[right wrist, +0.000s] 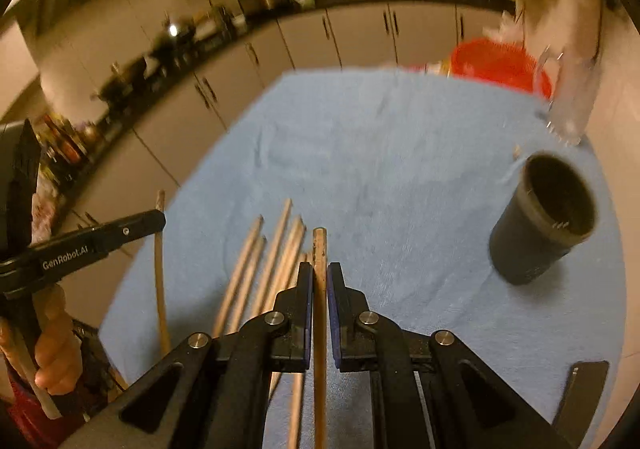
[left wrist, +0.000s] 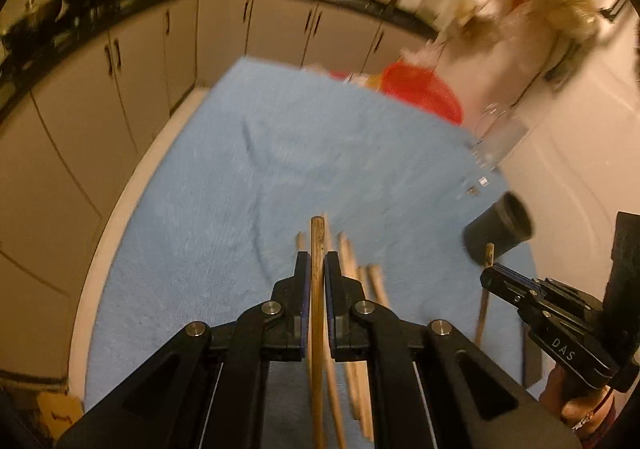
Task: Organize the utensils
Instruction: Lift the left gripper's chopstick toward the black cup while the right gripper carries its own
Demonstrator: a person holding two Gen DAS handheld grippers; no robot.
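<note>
In the left wrist view my left gripper (left wrist: 317, 256) is shut on a single wooden chopstick (left wrist: 317, 233), held above the blue towel (left wrist: 224, 185). Several more chopsticks (left wrist: 362, 289) lie on the towel just beneath it. To the right, my right gripper (left wrist: 489, 276) grips another chopstick (left wrist: 483, 313) in front of the black cup (left wrist: 498, 231). In the right wrist view my right gripper (right wrist: 319, 268) pinches its chopstick (right wrist: 319, 245) over the loose chopsticks (right wrist: 260, 261). The black cup (right wrist: 544, 221) stands upright at the right. My left gripper (right wrist: 158, 220) holds its chopstick (right wrist: 159, 273) at the left.
A red basket (left wrist: 424, 89) sits at the towel's far edge, with a clear glass vessel (left wrist: 496, 141) beside it near the white wall. Kitchen cabinets (left wrist: 224, 29) and a cluttered dark counter run behind the table. A person's hand (right wrist: 52, 345) holds the left gripper's handle.
</note>
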